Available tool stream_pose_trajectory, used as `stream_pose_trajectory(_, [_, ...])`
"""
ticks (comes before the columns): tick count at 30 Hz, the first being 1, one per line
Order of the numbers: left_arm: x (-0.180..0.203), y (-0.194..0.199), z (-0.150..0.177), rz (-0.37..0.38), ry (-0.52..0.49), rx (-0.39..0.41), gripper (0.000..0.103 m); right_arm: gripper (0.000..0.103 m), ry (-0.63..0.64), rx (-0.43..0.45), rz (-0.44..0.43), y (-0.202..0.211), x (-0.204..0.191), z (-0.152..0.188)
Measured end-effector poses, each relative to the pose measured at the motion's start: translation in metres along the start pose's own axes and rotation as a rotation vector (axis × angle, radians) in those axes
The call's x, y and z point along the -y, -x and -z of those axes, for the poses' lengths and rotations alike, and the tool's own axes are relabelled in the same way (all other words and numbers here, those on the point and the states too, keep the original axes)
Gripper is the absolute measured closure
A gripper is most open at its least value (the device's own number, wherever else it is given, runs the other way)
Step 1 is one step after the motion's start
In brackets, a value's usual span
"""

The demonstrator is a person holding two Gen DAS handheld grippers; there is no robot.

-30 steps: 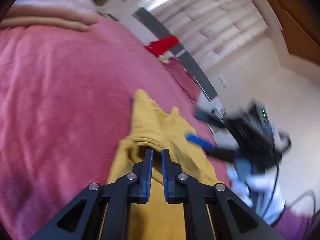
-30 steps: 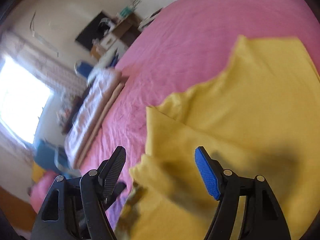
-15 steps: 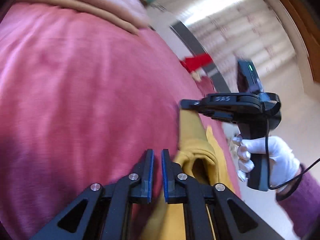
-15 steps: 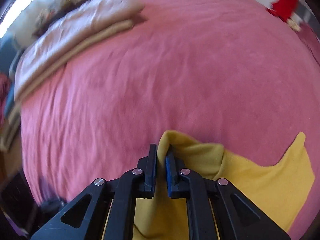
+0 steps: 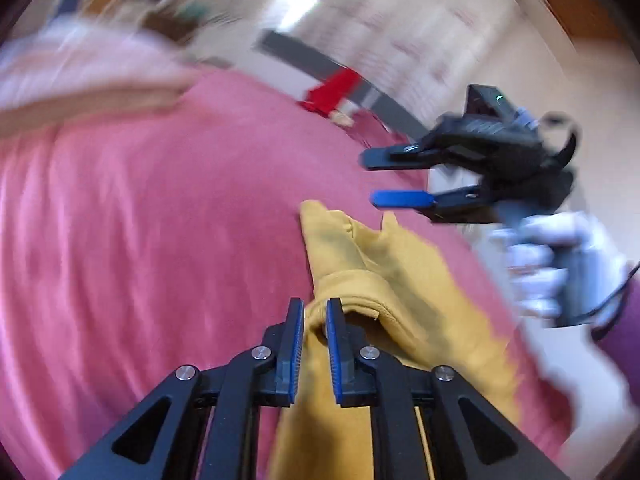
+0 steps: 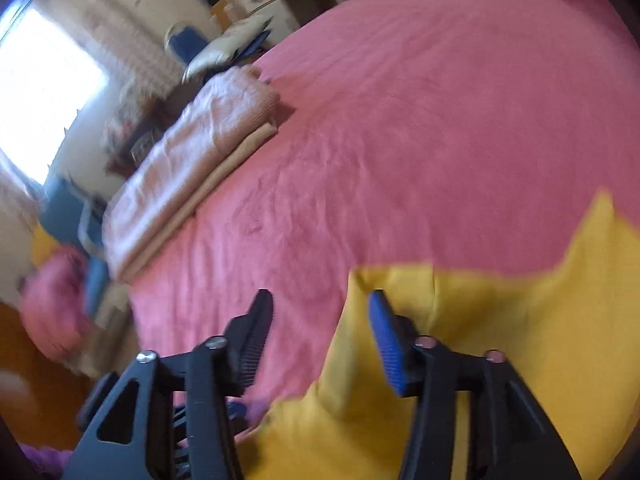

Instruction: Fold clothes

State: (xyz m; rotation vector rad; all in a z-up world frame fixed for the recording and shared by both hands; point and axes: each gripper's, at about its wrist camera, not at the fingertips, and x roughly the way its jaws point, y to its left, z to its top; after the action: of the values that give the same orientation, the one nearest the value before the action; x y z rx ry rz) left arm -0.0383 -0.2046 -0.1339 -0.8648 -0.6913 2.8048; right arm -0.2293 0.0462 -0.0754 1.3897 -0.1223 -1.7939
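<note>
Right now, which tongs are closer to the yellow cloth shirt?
Left. The left tongs pinch a fold of the yellow cloth shirt; the right tongs hang open just above it.

The yellow garment is soft matt cloth, seemingly fleece through the blur. The pink bedspread looks napped and finely wrinkled. Matt black plastic arms carry the left gripper's ribbed blue pads.

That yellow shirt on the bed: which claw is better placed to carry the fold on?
Probably the left claw: it is shut on the yellow shirt, holding a bunched edge. The right claw is open and empty.
</note>
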Motion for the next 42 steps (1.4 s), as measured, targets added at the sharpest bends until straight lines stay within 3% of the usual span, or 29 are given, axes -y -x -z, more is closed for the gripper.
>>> stream_pose_trajectory(2, [0.004,-0.006,-0.007,-0.010,-0.084,-0.024,0.092,0.045,-0.180,0.045,-0.154,0.018,0.018,0.036])
stream_pose_trajectory(4, [-0.004,-0.015,-0.007,0.002,-0.049,-0.088,0.092,0.042,-0.349,0.091,-0.293,0.027,0.033,0.076])
stream_pose_trajectory(7, [-0.021,-0.015,0.007,-0.033,0.066,-0.143,0.092,0.042,-0.491,0.063,-0.329,0.006,0.039,0.122])
stream_pose_trajectory(9, [-0.029,-0.007,0.018,-0.050,0.131,-0.135,0.092,0.042,-0.552,0.060,-0.313,-0.007,0.043,0.142])
stream_pose_trajectory(13, [-0.037,0.015,0.037,-0.086,0.148,-0.069,0.092,0.040,-0.584,0.229,-0.234,-0.012,0.054,0.140])
stream_pose_trajectory(16, [-0.046,0.015,0.042,-0.075,0.185,-0.057,0.092,0.039,-0.590,0.331,-0.362,-0.026,0.050,0.131])
stream_pose_trajectory(18, [-0.048,0.006,0.041,-0.069,0.201,-0.064,0.092,0.032,-0.614,0.337,-0.447,-0.042,0.045,0.129])
stream_pose_trajectory(21, [-0.053,0.007,0.042,-0.052,0.213,-0.053,0.092,0.032,-0.735,0.444,-0.470,-0.048,0.053,0.137])
stream_pose_trajectory(24, [-0.055,0.008,0.042,-0.040,0.232,-0.052,0.092,0.030,-0.762,0.424,-0.503,-0.060,0.049,0.135])
stream_pose_trajectory(26, [-0.057,0.006,0.042,-0.038,0.247,-0.058,0.092,0.025,-0.609,0.296,-0.451,-0.074,0.020,0.120])
stream_pose_trajectory(28, [-0.058,0.006,0.042,-0.033,0.249,-0.056,0.092,0.023,-0.498,0.227,-0.375,-0.082,0.005,0.114])
stream_pose_trajectory(33, [-0.061,0.008,0.044,-0.026,0.258,-0.054,0.092,0.024,-0.719,0.391,-0.468,-0.053,0.035,0.138])
stream_pose_trajectory(36, [-0.059,0.009,0.043,-0.026,0.257,-0.053,0.092,0.024,-0.785,0.455,-0.412,-0.035,0.040,0.152])
stream_pose_trajectory(38, [-0.059,0.006,0.042,-0.026,0.256,-0.052,0.092,0.024,-0.854,0.501,-0.439,-0.037,0.047,0.151])
stream_pose_trajectory(42, [-0.059,-0.004,0.040,-0.025,0.256,-0.053,0.092,0.021,-0.910,0.496,-0.549,-0.053,0.052,0.127])
